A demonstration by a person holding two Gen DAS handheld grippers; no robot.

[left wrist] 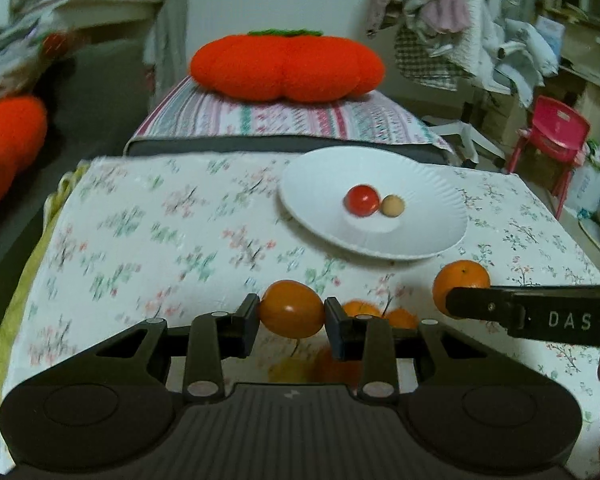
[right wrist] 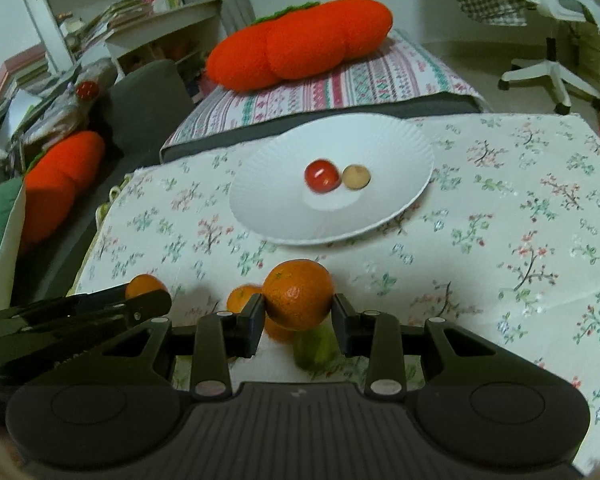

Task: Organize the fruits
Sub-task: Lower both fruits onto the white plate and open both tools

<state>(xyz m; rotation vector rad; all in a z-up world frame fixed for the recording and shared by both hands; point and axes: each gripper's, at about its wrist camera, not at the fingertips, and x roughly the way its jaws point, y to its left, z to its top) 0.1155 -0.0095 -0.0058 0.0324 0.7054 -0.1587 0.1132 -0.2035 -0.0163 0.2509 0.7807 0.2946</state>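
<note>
Black right tool (right wrist: 296,316) grips mandarin (right wrist: 299,294), marked "DAS" | left tool (left wrist: 292,316) grips persimmon (left wrist: 291,309)

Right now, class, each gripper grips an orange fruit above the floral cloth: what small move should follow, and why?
Probably carry the left gripper forward to the white paper plate. Its smooth orange fruit is already clamped, and the plate holds only a small red fruit and a tan ball.

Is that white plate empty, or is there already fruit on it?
Not empty. The white plate holds two small round things side by side near its middle: a red fruit and a tan one. The rest is bare.
</note>
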